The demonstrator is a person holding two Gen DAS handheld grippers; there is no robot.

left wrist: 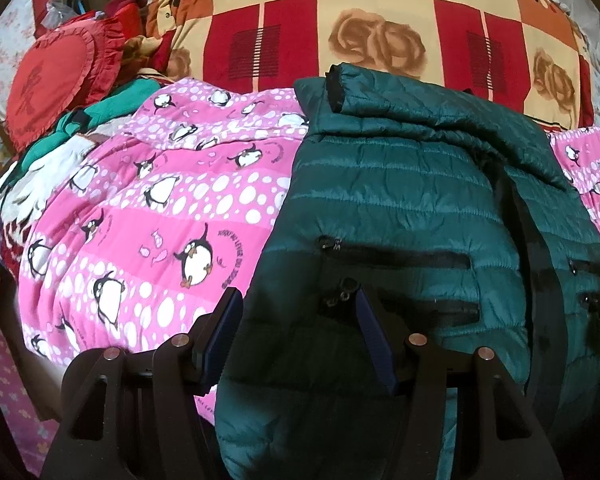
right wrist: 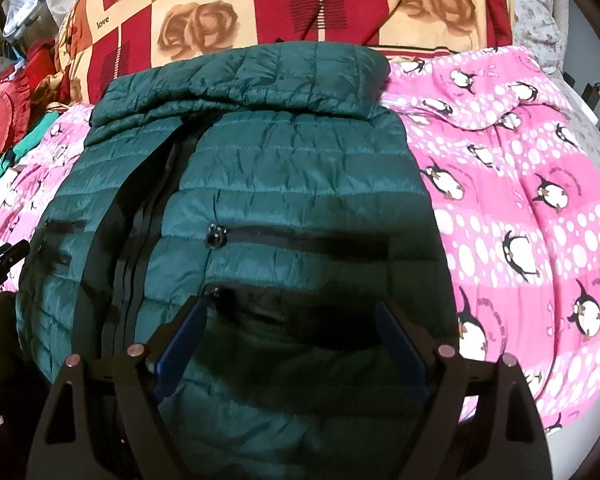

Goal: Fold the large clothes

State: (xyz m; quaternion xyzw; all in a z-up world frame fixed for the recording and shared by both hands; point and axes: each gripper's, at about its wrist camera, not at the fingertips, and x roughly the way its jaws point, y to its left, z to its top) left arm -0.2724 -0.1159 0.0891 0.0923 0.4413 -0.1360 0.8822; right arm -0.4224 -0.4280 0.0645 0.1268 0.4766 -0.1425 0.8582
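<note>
Green quilted jacket (right wrist: 284, 184) sleeves folded in, left tongs (left wrist: 296, 300) apart, right tongs (right wrist: 290, 312) apart

Jacket (right wrist: 292, 168) on blanket (right wrist: 520, 184), pillow (right wrist: 260, 4) behind.

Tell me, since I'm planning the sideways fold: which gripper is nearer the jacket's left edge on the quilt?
Left. The left gripper straddles the jacket edge beside the penguin quilt; the right gripper hovers over the jacket's other half.

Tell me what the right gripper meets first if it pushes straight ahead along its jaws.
The right gripper, jaws open, points over the green puffer jacket. It would likely meet that jacket's front panel near the pocket zipper first, though the depth is unclear.
</note>
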